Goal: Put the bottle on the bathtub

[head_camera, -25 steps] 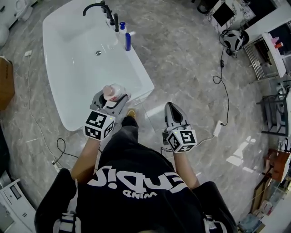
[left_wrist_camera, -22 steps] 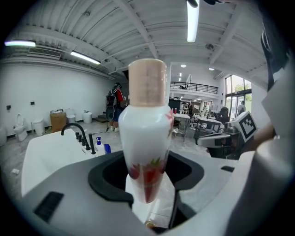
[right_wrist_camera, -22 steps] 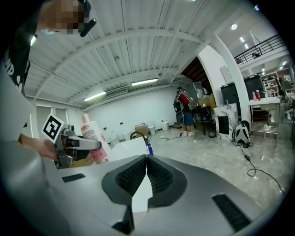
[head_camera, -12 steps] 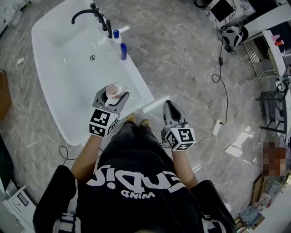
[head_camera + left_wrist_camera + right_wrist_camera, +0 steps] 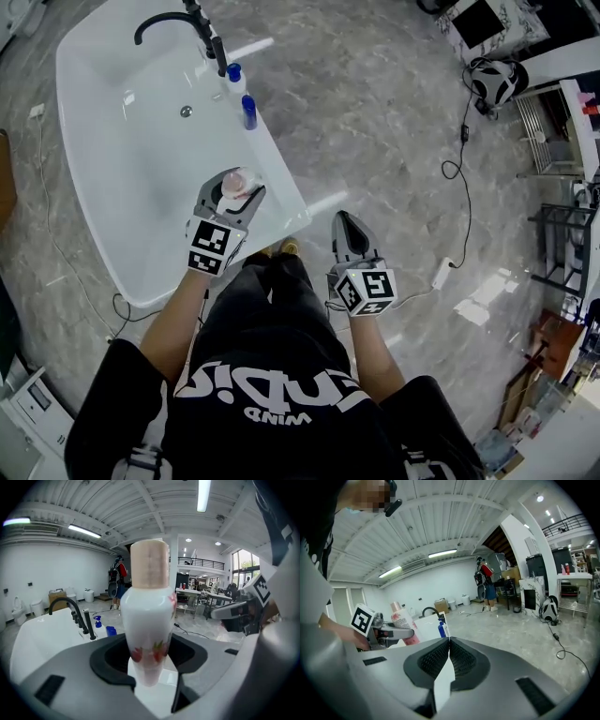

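Head view with both gripper views. The left tongs (image 5: 236,193) are clamped on the bottle (image 5: 149,620), their jaws pressing its lower body from either side just above the base. The bottle stands upright, cap (image 5: 149,564) uppermost, and we see it carried over the near right rim of the bathtub (image 5: 141,281), not yet set down. The right tongs (image 5: 449,641) hang over the floor (image 5: 394,122) beside the tub with jaws pressed together and nothing between them.

We judge the bottle to be stiff and fairly light. Whether it is glass or plastic cannot be told, so we would treat it as breakable. Its white printed body looks smooth and glossy, hence probably slippery under the jaws. It is tall and narrows toward the foot, so it should tip easily on a small base. The present hold, low on the body, keeps the foot free for placing but leaves much of the height above the jaws. A hold nearer mid-body would steady it more.

The rim is narrow and shiny. Two blue bottles (image 5: 248,111) stand farther along it beside the faucet (image 5: 178,19), well apart from the held bottle, so the near stretch of rim offers free room.
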Action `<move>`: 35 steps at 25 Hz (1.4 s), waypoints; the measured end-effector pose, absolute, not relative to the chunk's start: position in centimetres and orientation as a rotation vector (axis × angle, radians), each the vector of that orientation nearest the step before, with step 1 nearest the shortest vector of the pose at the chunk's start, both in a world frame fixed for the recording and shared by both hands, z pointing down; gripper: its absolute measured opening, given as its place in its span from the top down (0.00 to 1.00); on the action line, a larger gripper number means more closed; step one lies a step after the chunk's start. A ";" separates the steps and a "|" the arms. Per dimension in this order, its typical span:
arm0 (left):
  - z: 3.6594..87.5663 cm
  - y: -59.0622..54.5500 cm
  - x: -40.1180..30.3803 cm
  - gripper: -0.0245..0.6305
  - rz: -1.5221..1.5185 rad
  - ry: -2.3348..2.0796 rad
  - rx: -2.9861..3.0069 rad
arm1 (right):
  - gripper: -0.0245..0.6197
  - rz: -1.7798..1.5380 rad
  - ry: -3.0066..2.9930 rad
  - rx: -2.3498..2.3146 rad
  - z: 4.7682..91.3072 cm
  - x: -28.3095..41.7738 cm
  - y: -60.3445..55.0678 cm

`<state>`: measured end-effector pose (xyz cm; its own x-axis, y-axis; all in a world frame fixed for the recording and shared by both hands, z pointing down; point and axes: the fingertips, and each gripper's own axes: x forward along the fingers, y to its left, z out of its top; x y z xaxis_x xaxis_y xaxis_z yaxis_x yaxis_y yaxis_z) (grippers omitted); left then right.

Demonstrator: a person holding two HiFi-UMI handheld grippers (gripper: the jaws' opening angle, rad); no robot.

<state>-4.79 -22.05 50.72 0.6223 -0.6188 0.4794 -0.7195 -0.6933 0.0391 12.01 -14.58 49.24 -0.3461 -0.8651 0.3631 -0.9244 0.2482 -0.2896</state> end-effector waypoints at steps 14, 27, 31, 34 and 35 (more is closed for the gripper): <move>64.1 -30.0 -2.8 0.61 0.702 -1.153 2.570 | 0.92 0.774 -2.342 1.590 58.7 12.8 -20.5; 68.2 -32.3 -1.4 0.61 0.746 -1.154 2.598 | 0.92 0.840 -2.339 1.574 62.3 12.5 -21.8; 69.1 -32.1 -1.4 0.61 0.764 -1.154 2.578 | 0.92 0.849 -2.334 1.576 62.3 12.4 -21.6; 69.3 -32.1 -1.3 0.60 0.766 -1.160 2.584 | 0.92 0.860 -2.331 1.571 62.4 12.2 -21.3; 69.3 -32.2 -1.3 0.61 0.764 -1.159 2.587 | 0.92 0.860 -2.332 1.569 62.4 12.1 -21.3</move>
